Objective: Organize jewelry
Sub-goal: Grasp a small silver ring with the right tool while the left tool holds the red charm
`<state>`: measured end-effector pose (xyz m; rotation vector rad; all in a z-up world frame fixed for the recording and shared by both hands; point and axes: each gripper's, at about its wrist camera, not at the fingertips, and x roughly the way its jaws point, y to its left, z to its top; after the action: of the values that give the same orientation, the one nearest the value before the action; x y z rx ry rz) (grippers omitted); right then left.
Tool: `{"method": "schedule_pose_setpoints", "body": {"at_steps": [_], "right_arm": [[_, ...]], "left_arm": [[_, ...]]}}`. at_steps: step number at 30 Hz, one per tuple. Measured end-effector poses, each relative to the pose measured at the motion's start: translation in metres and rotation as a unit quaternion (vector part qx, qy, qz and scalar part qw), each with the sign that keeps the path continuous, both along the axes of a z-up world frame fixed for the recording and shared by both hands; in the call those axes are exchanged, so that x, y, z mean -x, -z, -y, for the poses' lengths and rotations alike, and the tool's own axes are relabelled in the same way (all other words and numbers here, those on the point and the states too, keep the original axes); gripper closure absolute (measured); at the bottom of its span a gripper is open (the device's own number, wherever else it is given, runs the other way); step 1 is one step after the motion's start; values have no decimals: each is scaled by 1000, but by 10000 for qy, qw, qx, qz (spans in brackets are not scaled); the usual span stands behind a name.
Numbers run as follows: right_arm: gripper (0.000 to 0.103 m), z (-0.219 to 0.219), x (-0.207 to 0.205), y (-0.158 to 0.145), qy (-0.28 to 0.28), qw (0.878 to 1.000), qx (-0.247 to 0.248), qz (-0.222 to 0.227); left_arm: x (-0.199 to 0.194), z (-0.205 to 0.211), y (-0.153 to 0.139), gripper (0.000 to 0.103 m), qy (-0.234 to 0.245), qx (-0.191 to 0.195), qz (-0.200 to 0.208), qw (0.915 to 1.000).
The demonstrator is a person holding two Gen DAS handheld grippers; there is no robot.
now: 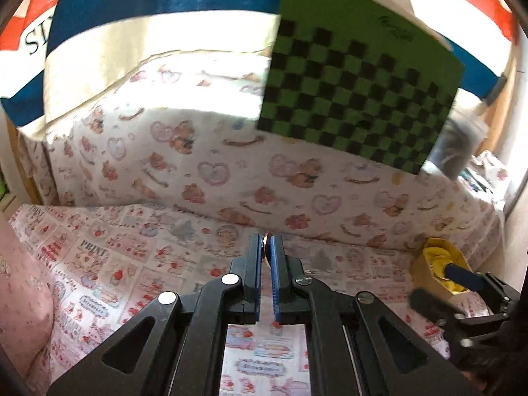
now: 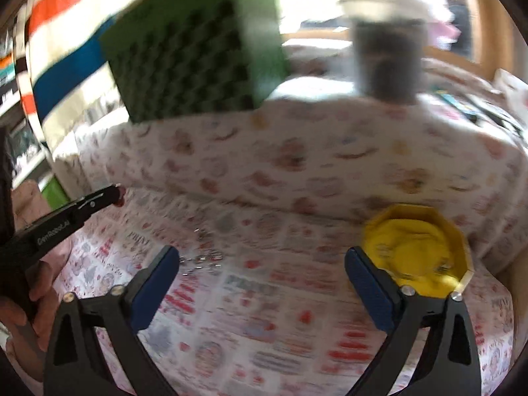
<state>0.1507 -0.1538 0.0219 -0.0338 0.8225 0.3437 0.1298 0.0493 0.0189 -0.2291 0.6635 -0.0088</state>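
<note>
My left gripper [image 1: 267, 247] is shut on a small round piece of jewelry [image 1: 266, 241], reddish and metallic, pinched between the blue pads above the patterned cloth. In the right wrist view the left gripper [image 2: 114, 196] shows at the left with the reddish piece [image 2: 121, 194] at its tip. My right gripper [image 2: 262, 264] is open and empty, low over the cloth. A silver chain [image 2: 203, 259] lies on the cloth just past its left finger. A yellow octagonal jewelry box [image 2: 419, 250] stands open beside its right finger; it also shows in the left wrist view [image 1: 439, 264].
A raised ledge covered in bear-and-heart cloth [image 1: 231, 165] runs behind the work surface. A green and black checkered box [image 1: 359, 92] and a dark jar [image 2: 389, 59] stand on it. A pink cushion [image 1: 19, 297] lies at the left.
</note>
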Motion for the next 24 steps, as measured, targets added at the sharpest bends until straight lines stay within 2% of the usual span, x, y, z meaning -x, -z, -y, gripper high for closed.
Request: {"method": "schedule_pose_setpoints", "body": {"at_steps": [1,4,7,12,15,20,24], "right_arm": [[17,-10,-7,4,-82,9999,27,-139],[43,-32,-21,23,-191,9977,172,-624],[60,-46,-26,42,-223,9946,387,-938],[71,-56,-29,58,-147,9923,630,-1055],[77,-64,-28,63,-238,9911,765,-1063],[91,-72,-29,69,-266,9906,873,-1017],[91,-74,-25,67,-283,9910,858,-993]], "left_arm": [[-3,-5,2,99,-51,66,-70,9999],[-9,-12,11,99,-244,64,-253,9994],[-16,-20,19,99,-392,101,-404,9984],[-17,-27,22,99,-323,487,-540,9968],[-12,-23,17,99,-363,284,-404,9981],[-8,-24,15,99,-300,408,-361,9981],[-9,-25,15,99,-371,192,-417,9983]]}}
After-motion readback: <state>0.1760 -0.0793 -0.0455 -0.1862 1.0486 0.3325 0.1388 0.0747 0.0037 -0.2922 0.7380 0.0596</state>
